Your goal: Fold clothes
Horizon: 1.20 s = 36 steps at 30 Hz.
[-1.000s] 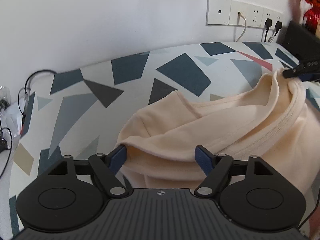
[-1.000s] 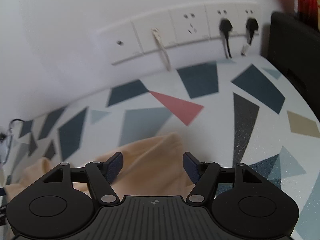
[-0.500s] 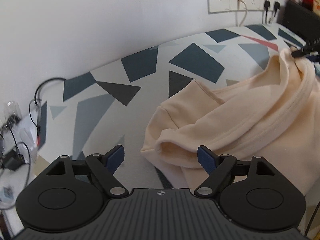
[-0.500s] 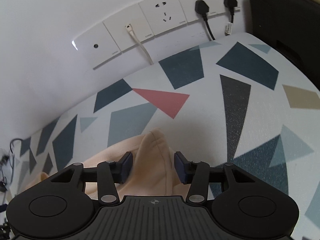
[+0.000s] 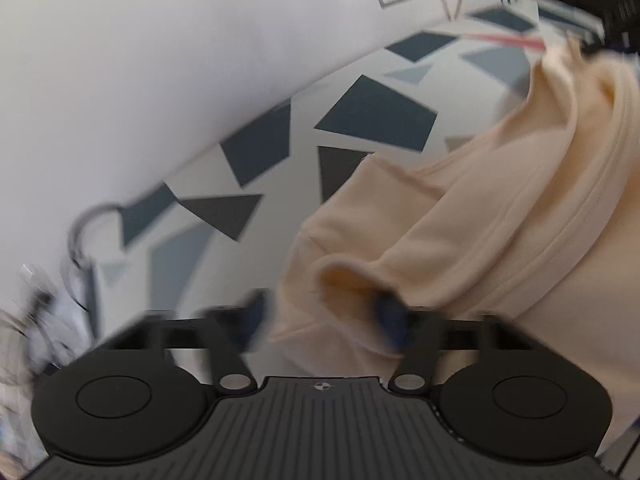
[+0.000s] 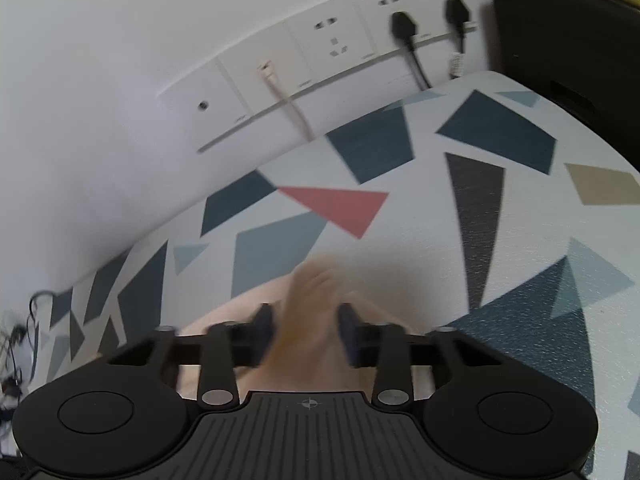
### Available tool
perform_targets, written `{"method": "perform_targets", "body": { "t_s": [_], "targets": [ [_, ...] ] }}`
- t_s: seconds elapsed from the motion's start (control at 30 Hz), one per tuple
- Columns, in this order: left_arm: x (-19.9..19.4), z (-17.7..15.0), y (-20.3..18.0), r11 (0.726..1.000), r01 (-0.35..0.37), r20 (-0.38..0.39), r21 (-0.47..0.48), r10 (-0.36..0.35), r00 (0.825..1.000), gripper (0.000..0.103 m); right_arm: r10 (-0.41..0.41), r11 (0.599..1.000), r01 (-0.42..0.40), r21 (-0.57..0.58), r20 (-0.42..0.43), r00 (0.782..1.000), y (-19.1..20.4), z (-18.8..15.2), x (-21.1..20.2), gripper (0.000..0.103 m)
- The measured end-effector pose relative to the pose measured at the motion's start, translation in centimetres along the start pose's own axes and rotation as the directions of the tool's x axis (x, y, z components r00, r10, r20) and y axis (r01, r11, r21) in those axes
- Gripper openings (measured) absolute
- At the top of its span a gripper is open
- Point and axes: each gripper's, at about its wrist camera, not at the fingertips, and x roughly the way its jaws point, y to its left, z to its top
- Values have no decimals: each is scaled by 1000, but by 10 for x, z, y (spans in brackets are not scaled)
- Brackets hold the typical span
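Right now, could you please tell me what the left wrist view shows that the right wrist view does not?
Only the left wrist view shows the wide spread of the cream garment, with folds and a ribbed band, rising toward the far hand-held gripper. Only the right wrist view shows the wall sockets closely, two black plugs and a tan patch. Both show the patterned tabletop, the white wall and cream fabric between blurred fingers.

Both views are evenly and softly lit, bright without harsh glare. Motion blur smears the left wrist view, worst at its left edge and on the gripper's fingertips (image 5: 256, 322). In the right wrist view the wall sockets (image 6: 332, 42) streak slightly and the cream garment (image 6: 308, 312) blurs between the fingers. Fisheye distortion bows the patterned table (image 6: 400, 248) edge and wall line.
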Motion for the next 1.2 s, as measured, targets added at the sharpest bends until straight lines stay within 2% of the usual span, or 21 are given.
{"method": "perform_targets", "body": {
  "t_s": [0.03, 0.17, 0.3, 0.37, 0.47, 0.63, 0.77, 0.8, 0.9, 1.03, 1.07, 1.1, 1.13, 1.17, 1.2],
  "targets": [
    [0, 0, 3, 999, 24, 3, -38, -24, 1000, 15, 4, 1000, -5, 15, 6, 1000, -4, -1, -1, 14],
    [-2, -5, 18, 976, 33, 51, -215, -22, 998, 11, 21, 998, -23, 55, 36, 999, -14, -4, -8, 9],
    [-7, -10, 27, 930, 44, 88, -364, -13, 996, 8, 28, 997, -34, 76, 79, 996, -18, -6, -20, 8],
    [-20, -14, 33, 887, 49, 126, -460, 10, 992, 8, 33, 996, -42, 82, 113, 993, -20, -7, -32, 8],
    [-48, -21, 42, 807, 81, 191, -585, 40, 981, 8, 39, 995, -54, 90, 163, 986, -22, -9, -50, 6],
    [-84, -35, 59, 714, 113, 244, -691, 84, 966, 7, 47, 992, -74, 101, 246, 968, -27, -11, -81, 4],
    [-80, -26, 76, 639, 145, 257, -755, 85, 963, 7, 49, 990, -85, 108, 301, 952, -29, -11, -98, 2],
    [-73, -22, 77, 636, 142, 250, -758, 82, 965, 7, 45, 991, -80, 107, 300, 953, -28, -9, -93, 2],
    [-38, -3, 73, 664, 90, 204, -743, 96, 974, 7, 31, 992, -65, 105, 297, 954, -27, -2, -78, 2],
    [22, 3, 73, 634, 15, 81, -773, 75, 994, 8, -53, 989, 18, 146, 238, 970, -31, 2, -27, 2],
    [35, 4, 71, 642, -12, 37, -766, 62, 997, 9, -83, 986, 47, 161, 225, 971, -34, 1, -17, 1],
    [42, 5, 68, 656, -39, -7, -754, 51, 999, 15, -104, 982, 68, 176, 208, 972, -36, 2, -11, 3],
    [50, 6, 66, 669, -66, -51, -740, 41, 998, 32, -121, 978, 85, 191, 187, 975, -39, 2, -7, 8],
    [42, 5, 65, 682, -69, -37, -728, 61, 997, 45, -137, 973, 102, 206, 165, 977, -42, 2, -3, 11],
    [33, 4, 64, 694, -71, -19, -717, 82, 996, 71, -128, 971, 88, 224, 170, 977, -45, 1, -7, 22]
  ]
}}
